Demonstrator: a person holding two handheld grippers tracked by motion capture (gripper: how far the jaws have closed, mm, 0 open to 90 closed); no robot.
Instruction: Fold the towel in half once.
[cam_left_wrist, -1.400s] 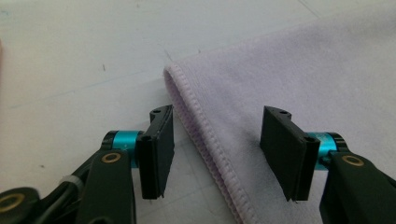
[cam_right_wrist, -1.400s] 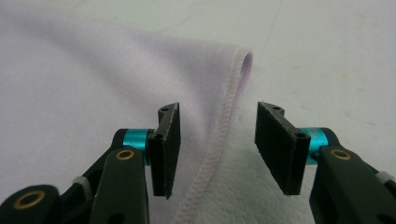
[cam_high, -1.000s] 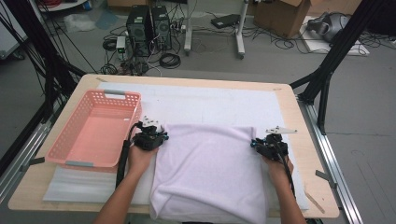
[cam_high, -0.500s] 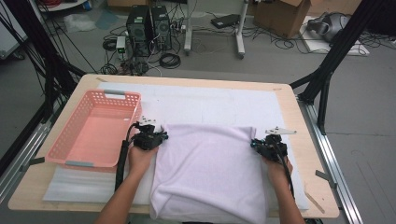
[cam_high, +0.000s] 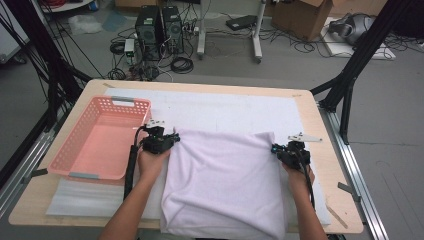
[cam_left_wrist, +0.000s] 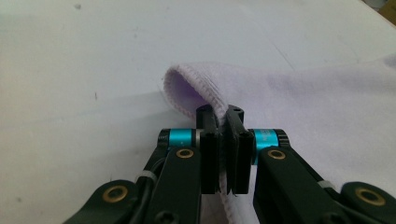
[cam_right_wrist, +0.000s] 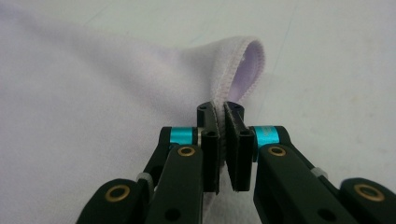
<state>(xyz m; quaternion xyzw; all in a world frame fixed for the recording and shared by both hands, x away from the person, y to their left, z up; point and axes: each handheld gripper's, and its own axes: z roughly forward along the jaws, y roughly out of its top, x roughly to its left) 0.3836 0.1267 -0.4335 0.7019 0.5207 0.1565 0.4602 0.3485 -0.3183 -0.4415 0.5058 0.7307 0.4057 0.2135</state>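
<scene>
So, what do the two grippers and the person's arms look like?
Each gripper, left gripper and right gripper, has black jaws, cyan rings and brass-coloured screws. In the high view a black cable trails from the left one, and a grey plate tops the right. The forearms are bare, no sleeves.

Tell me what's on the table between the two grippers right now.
The lilac cloth, stretched from the left gripper to the right gripper, each pinching a far corner; the high view shows it.

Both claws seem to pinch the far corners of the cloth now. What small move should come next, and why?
Probably lift both corners together. The left claw and right claw are each shut on a hemmed corner of the lavender cloth, which lies flat on the table.
</scene>
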